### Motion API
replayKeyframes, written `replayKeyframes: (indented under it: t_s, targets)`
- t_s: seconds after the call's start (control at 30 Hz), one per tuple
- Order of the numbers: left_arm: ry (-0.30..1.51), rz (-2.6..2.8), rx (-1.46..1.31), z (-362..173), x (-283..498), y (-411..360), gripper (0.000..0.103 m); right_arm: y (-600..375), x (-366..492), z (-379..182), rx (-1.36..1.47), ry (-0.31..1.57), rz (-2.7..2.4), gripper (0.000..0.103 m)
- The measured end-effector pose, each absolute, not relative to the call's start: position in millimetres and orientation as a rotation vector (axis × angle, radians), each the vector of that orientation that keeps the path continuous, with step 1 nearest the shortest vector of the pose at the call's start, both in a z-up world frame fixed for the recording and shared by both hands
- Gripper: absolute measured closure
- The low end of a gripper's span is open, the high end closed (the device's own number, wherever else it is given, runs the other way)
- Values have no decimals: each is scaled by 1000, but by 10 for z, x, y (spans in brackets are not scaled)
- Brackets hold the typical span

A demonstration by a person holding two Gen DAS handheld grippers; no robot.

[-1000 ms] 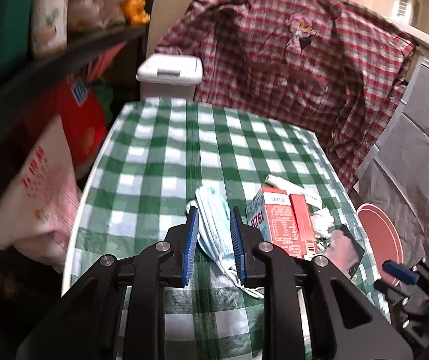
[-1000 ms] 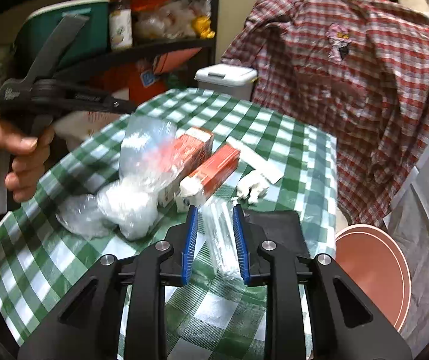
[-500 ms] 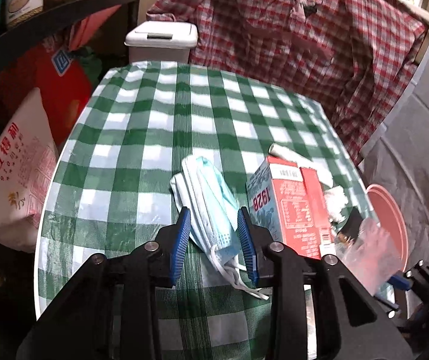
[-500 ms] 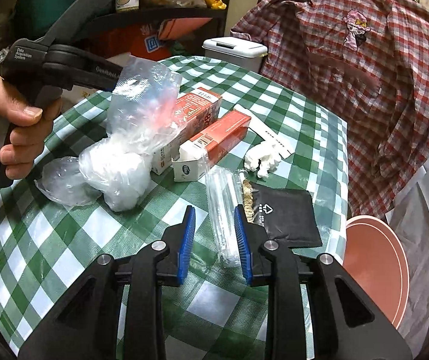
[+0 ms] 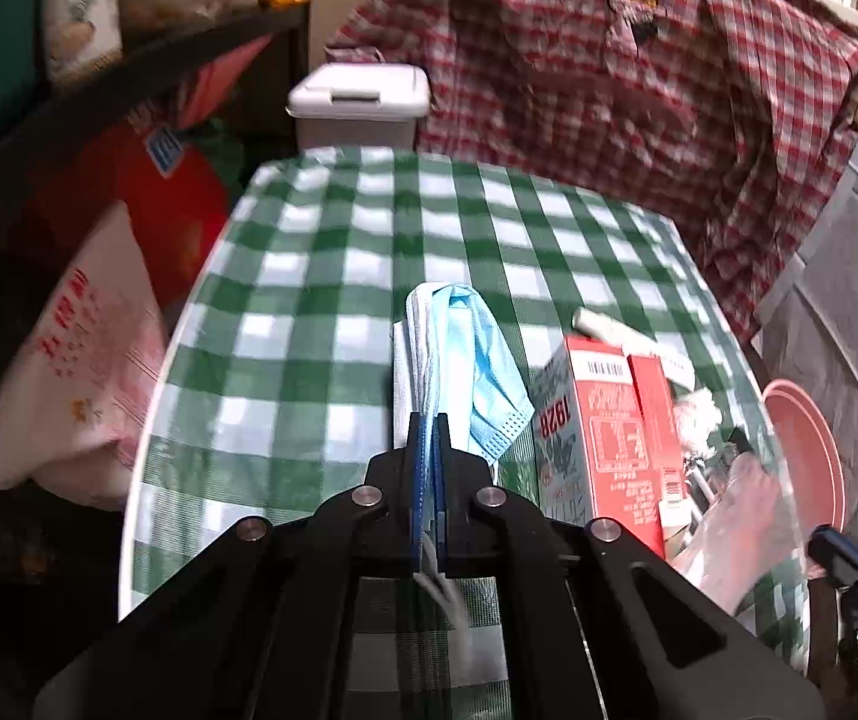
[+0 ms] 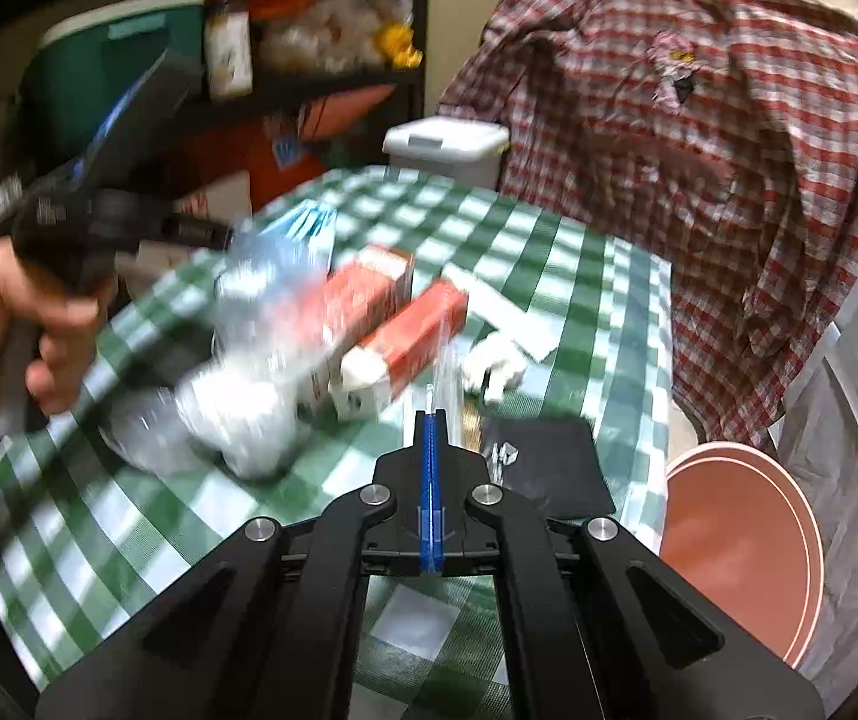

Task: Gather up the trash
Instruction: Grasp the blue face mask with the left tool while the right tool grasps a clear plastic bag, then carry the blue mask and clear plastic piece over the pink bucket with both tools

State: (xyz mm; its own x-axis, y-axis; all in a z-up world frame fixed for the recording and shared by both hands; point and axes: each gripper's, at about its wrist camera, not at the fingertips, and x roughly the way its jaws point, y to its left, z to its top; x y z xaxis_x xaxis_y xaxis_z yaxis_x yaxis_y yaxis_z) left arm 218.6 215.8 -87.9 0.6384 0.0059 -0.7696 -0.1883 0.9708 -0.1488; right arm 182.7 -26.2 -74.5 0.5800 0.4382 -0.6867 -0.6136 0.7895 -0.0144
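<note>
My left gripper [image 5: 427,420] is shut on a light blue face mask [image 5: 465,360], which stands up from the pads above the green checked tablecloth [image 5: 321,276]; a white ear loop trails below. My right gripper [image 6: 431,417] is shut on a clear plastic wrapper [image 6: 447,360] that rises from the pads. In the right wrist view a hand [image 6: 3,324] holds the left gripper's handle at the left, blurred. Two red cartons [image 6: 405,336] lie mid-table, with crumpled clear bags [image 6: 237,396] in front and a white tissue wad [image 6: 495,366] to the right.
A white lidded bin [image 5: 360,102] stands behind the table's far edge. A red plaid shirt [image 6: 699,150] hangs at the back right. A black pouch [image 6: 549,462] lies by the table's right edge, a reddish round basin [image 6: 741,546] below it. Stocked shelves [image 6: 309,60] fill the left.
Both grippers have gone from open around their items to shut on them. The mask now stands lifted off the cloth, and the clear wrapper is raised too.
</note>
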Motion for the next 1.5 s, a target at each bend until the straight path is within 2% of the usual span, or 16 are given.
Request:
replayKeyframes:
  t_s: [0.8, 1.5]
  targets:
    - [610, 199, -234, 141, 1721, 1576, 100, -952, 1657, -57, -69, 503, 528, 103]
    - [582, 128, -206, 259, 1768, 1025, 100, -1627, 1871, 130, 34, 465, 358, 103]
